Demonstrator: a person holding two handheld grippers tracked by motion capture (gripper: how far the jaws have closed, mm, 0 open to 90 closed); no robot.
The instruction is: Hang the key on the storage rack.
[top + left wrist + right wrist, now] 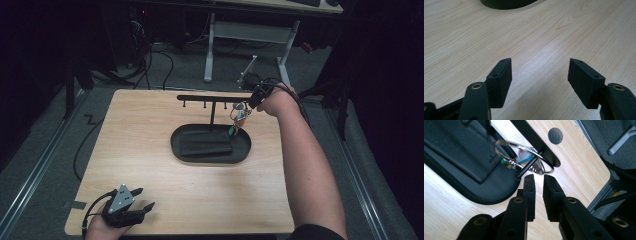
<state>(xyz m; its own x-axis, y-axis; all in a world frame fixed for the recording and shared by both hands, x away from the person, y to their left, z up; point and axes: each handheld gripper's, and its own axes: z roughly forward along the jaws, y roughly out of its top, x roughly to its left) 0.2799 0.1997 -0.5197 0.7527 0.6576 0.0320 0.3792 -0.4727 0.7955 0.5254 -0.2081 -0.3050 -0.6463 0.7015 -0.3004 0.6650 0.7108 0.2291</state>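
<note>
We worked at one wooden table (150, 145), and on it stood one black oval tray (245, 150) whose post carried one crossbar rack (200, 97) with a row of small pegs beneath it; we could make out about four of them, though they were too small to count surely. In the tray lay one black leather wallet (206, 144). Our two grippers were well apart. The left gripper (539, 75) rested idle on the near left corner of the table, its jaws spread wide over bare wood and holding nothing. The right gripper (538, 185) was up at the right end of the rack, its jaws drawn narrow with a slim gap between them, just short of the one key ring (529, 157), which hung on the end peg with a small bunch of bright tags and a green fob below it, dangling over the tray's right end. We judged the step to be hanging or freeing that ring. To do it well we needed to hold the ring's wire squarely across the pads, keep the wrist level with the peg, and slide along the peg's line rather than tug downward, so the light stand would not tip.
</note>
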